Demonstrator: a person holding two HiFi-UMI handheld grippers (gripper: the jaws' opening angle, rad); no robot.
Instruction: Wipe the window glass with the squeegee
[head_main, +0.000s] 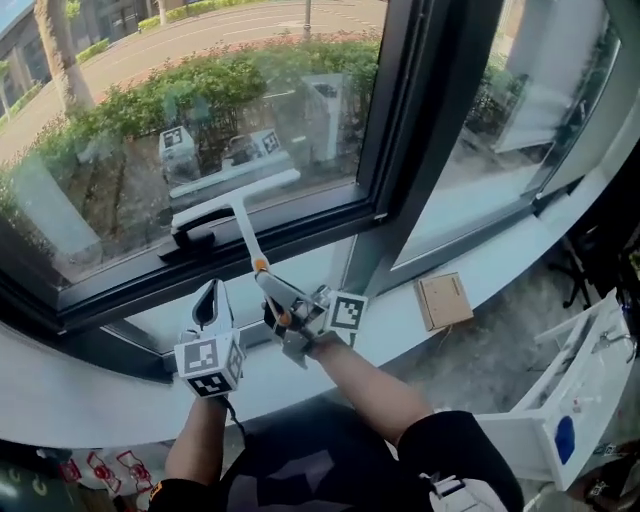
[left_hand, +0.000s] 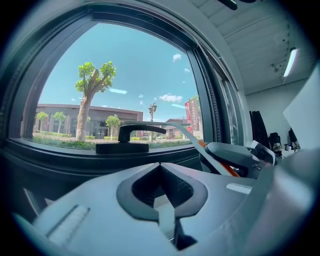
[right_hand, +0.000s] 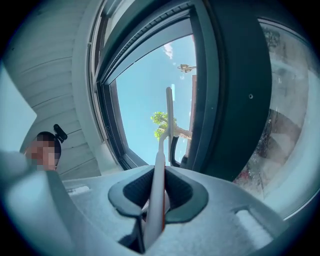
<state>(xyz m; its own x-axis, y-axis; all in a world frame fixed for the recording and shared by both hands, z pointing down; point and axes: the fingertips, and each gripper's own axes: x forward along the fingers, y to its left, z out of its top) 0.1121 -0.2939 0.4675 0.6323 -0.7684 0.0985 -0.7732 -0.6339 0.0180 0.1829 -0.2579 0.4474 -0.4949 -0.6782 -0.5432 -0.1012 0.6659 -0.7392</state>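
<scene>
The white squeegee (head_main: 236, 197) has its blade against the lower part of the left window pane (head_main: 150, 120), just above the black window handle (head_main: 196, 234). Its handle, orange near the grip, slants down into my right gripper (head_main: 274, 300), which is shut on it. In the right gripper view the handle (right_hand: 160, 172) runs up between the pads to the blade (right_hand: 169, 107). My left gripper (head_main: 212, 298) hovers over the sill just left of the right one, shut and holding nothing. In the left gripper view the squeegee (left_hand: 199, 145) crosses to the right.
A thick dark frame post (head_main: 405, 130) splits the left pane from the right one. A flat cardboard box (head_main: 443, 300) lies on the white sill (head_main: 100, 400). A white open cabinet (head_main: 560, 405) stands at lower right. A person (right_hand: 46, 147) appears at the right gripper view's left.
</scene>
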